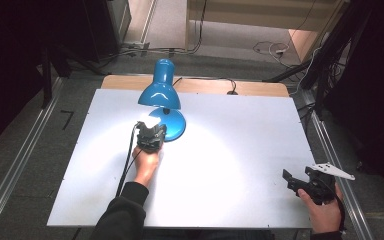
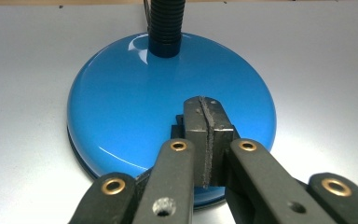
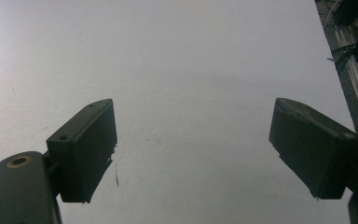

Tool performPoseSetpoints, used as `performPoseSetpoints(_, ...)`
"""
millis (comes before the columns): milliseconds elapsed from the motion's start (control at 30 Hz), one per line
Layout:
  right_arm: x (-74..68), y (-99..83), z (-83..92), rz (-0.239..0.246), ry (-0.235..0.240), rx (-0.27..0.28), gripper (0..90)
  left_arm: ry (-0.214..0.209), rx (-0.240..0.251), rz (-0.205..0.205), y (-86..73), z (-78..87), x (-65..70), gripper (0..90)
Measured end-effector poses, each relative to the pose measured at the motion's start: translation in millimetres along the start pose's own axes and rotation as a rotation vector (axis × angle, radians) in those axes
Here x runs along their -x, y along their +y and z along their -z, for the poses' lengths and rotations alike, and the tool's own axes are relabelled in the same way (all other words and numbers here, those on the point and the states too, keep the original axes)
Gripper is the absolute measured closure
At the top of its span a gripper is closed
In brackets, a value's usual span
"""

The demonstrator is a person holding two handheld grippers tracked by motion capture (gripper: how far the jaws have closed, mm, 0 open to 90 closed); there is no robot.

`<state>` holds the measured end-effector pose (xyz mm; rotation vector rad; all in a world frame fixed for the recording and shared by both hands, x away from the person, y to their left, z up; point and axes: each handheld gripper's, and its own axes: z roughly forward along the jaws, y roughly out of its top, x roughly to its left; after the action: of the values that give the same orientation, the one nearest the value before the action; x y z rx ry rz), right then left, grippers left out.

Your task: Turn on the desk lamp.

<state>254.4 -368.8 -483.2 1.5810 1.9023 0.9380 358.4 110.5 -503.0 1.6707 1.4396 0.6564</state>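
Left gripper [image 2: 205, 140] at lower centre, jaws pressed together over the blue lamp base [image 2: 135, 107]; right gripper [image 3: 193, 149], jaws spread above bare table [image 3: 191, 56].

- Your high view looks forward and down from your side, taking in the whole table [image 1: 220, 165] with the blue lamp [image 1: 161, 90] at its far middle.
- Your left gripper view sits close over the lamp's base [image 2: 135, 107], which the high view shares.
- Your right gripper view faces bare tabletop [image 3: 191, 60], well apart from the lamp.
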Motion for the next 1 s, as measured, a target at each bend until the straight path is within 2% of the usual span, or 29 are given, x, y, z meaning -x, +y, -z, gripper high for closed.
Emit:
performPoseSetpoints(133, 1.0, 0.0, -0.1, -0.003, 0.0, 0.0, 13.7, -0.015, -0.003, 0.023, 1.3, 0.5, -3.3, 90.0)
performPoseSetpoints(200, 1.6, -0.2, -0.3, -0.006, -0.003, -0.003, 13.7, -0.005, 0.005, 0.021, 1.6, 1.7, -5.6, 89.9)
performPoseSetpoints(267, 1.9, -0.2, -0.3, -0.006, -0.002, -0.002, 13.7, -0.008, 0.02, 0.031, 3.8, 4.4, -8.5, 87.6)
performPoseSetpoints(333, 1.8, -0.2, -0.3, -0.006, -0.002, -0.002, 13.7, -0.014, 0.029, 0.023, 6.3, 8.2, -10.0, 84.6)
performPoseSetpoints(400, 1.2, -0.1, -0.3, -0.006, -0.002, -0.003, 13.7, -0.03, 0.039, 0.028, 7.6, 10.1, -8.9, 75.8)
performPoseSetpoints(467, 0.6, 0.0, -0.5, -0.005, -0.002, -0.001, 13.7, -0.035, 0.035, 0.031, 8.1, 11.6, -8.3, 59.9)
performPoseSetpoints(567, 0.0, 0.2, -0.5, 0.0, -0.001, 0.0, 13.7, -0.034, 0.034, 0.027, 8.8, 13.7, -7.2, 48.1)
performPoseSetpoints(667, 0.0, 0.1, -0.7, -0.007, 0.0, -0.004, 13.7, -0.028, 0.033, 0.024, 8.8, 14.3, -7.2, 40.8)
performPoseSetpoints(1000, 0.5, -0.1, -0.4, -0.004, -0.002, -0.001, 13.7, -0.026, 0.037, -0.004, 8.7, 24.6, -10.0, 35.9)
